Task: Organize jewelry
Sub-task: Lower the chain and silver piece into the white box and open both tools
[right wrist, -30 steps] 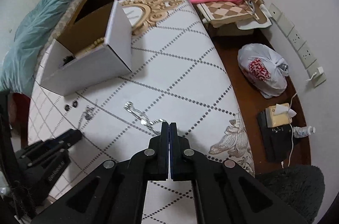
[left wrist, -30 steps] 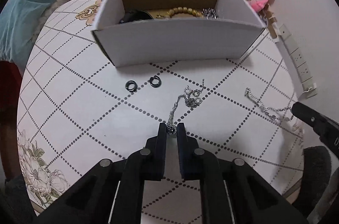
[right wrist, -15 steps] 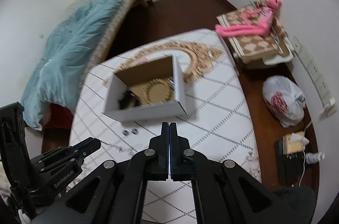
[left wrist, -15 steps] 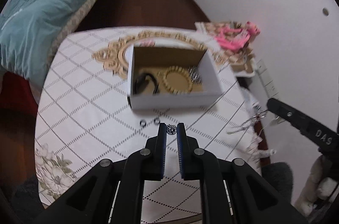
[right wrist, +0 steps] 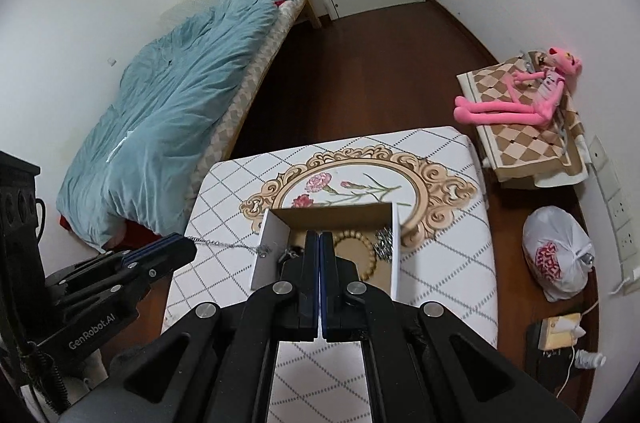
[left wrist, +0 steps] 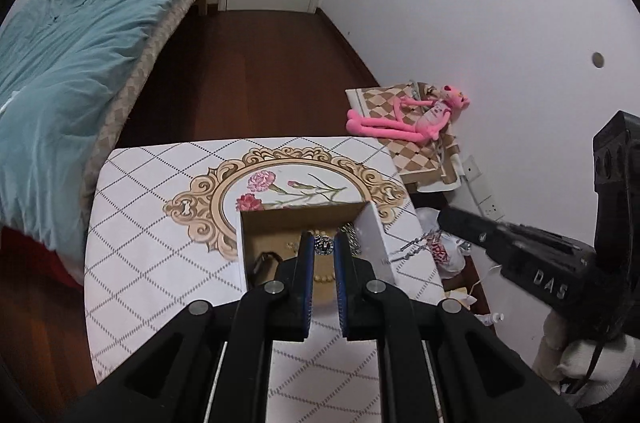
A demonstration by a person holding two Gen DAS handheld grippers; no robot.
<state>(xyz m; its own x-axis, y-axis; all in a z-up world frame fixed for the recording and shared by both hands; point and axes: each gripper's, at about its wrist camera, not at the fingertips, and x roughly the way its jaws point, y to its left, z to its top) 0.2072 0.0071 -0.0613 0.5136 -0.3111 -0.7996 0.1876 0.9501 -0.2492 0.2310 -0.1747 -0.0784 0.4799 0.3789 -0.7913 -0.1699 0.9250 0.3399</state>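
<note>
My left gripper (left wrist: 323,244) is shut on the round silver pendant of a necklace (left wrist: 323,247) and hangs over the open cardboard box (left wrist: 376,235). In the right wrist view the left gripper (right wrist: 188,246) shows at the left, and the necklace's chain (right wrist: 232,245) trails from it toward the box wall (right wrist: 270,247). My right gripper (right wrist: 320,237) is shut, also above the box. In the left wrist view a thin silver bracelet (left wrist: 414,247) dangles from the right gripper's tip (left wrist: 444,219). Inside the box lie a wooden bead bracelet (right wrist: 354,251) and a pile of silver chain (right wrist: 385,243).
The box stands on a small table with a white diamond-patterned cloth (left wrist: 160,223). A bed with a teal blanket (left wrist: 72,63) is to the left, dark wood floor beyond. At the right are a pink plush toy (right wrist: 520,103), a white plastic bag (right wrist: 556,255) and wall sockets.
Both grippers have risen off the table and moved toward the box, the left carrying the necklace, the right the bracelet. They now look down into the box from above.
</note>
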